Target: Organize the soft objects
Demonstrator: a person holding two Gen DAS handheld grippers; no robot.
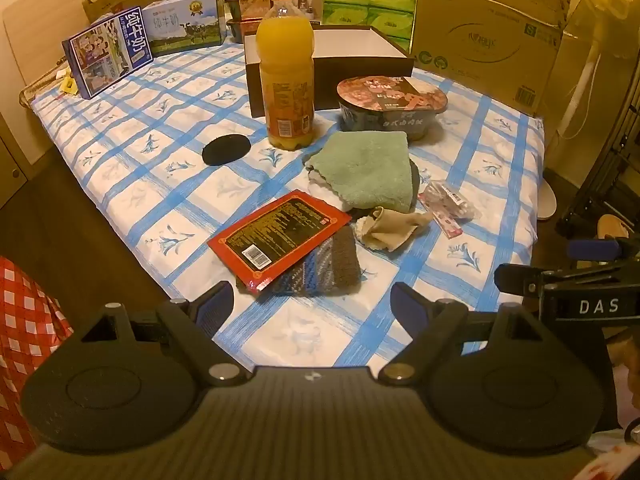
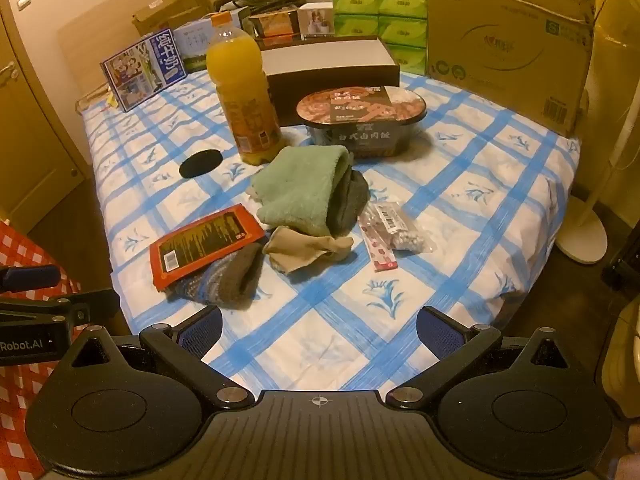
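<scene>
**A:** Green terry cloth, right in the middle of the table: the green towel [image 1: 366, 168] lies folded just in front of the noodle bowl [image 1: 390, 106], with a dark grey cloth [image 2: 350, 202] tucked under its edge.

**B:** And nothing is gathered yet, by my reading. The beige cloth [image 1: 394, 228] sits crumpled beside the towel, and the knitted piece [image 1: 320, 266] is half buried under the red packet [image 1: 278, 236].

**A:** The black pad [image 1: 226, 149] rests alone near the juice bottle [image 1: 285, 76], well apart from the rest.

**B:** Both claws hang over the near edge. The left gripper [image 1: 312, 308] has its jaws spread wide, nothing between them.

**A:** Same for the right gripper [image 2: 318, 330]: apart and empty.

**B:** The open box [image 1: 332, 56] behind looks empty, perhaps the destination. So the whole sort is ahead.
</scene>
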